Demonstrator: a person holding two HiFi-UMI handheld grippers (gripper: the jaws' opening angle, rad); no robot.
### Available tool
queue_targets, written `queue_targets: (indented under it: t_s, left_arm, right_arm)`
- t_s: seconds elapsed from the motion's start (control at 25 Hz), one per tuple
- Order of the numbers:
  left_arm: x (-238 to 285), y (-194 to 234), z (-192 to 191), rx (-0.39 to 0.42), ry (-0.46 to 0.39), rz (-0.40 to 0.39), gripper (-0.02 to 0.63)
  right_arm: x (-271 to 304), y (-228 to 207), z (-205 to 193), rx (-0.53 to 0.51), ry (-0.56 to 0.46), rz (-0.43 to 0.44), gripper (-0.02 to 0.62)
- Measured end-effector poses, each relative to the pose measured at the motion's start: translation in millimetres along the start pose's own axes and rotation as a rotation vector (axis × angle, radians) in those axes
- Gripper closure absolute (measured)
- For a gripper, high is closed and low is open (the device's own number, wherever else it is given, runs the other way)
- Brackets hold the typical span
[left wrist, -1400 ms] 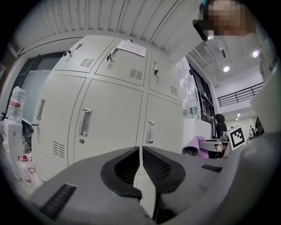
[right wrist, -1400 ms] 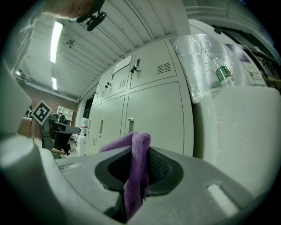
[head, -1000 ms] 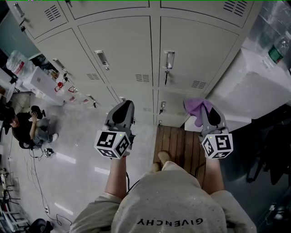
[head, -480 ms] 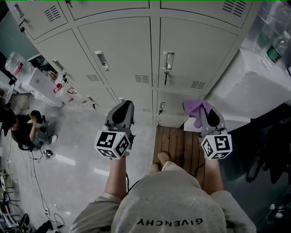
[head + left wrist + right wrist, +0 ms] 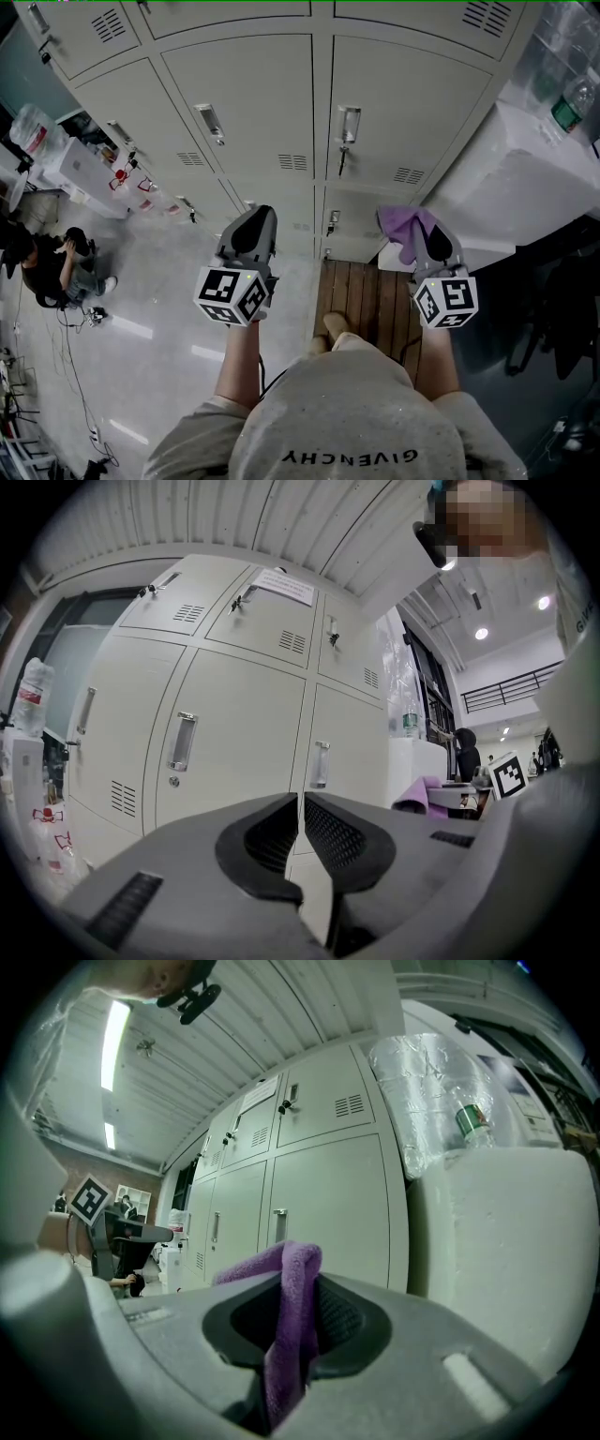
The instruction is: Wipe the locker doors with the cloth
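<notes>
Cloth [image 5: 405,223], purple and bunched, sticks out ahead of the right tongs [image 5: 429,236] in the head view. The person holds both tools low in front of the body, pointed at the grey locker doors [image 5: 394,103]. The left tongs [image 5: 255,225] hang level with the right pair and well apart from them. Neither pair touches the metal. The person stands on a wooden platform [image 5: 366,295] just behind the right tongs.

From the left gripper view, those tongs are clenched on nothing, their ribbed pads meeting with only a hairline between them. The doors and their handles stand ahead, and the cloth shows far off to their right.

From the right gripper view, the tongs are grasping the cloth. A fold rises between the pads and the rest trails down behind them. A door with its handle [image 5: 278,1225] lies straight ahead, not yet reached, and a white cabinet [image 5: 497,1241] stands close on the right.

I'd say the wiping hasn't begun and this is the approach. The next move calls for carrying the right tongs forward until the protruding fold presses flat on a door panel, then sweeping across it while steering clear of the handle.
</notes>
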State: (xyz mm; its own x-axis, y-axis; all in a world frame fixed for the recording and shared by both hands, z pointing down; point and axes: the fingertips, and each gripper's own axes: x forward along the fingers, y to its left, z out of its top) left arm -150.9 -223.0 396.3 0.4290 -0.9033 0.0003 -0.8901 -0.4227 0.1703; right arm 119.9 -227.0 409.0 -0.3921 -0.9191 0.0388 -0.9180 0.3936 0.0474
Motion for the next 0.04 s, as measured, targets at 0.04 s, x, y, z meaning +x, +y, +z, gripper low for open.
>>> queue_targets:
  t_s: [0.04]
  left_arm:
    - [0.3, 0.0, 0.1, 0.001, 0.000, 0.000, 0.588]
  right_arm:
    - [0.2, -0.3, -0.4, 0.004, 0.000, 0.000, 0.537]
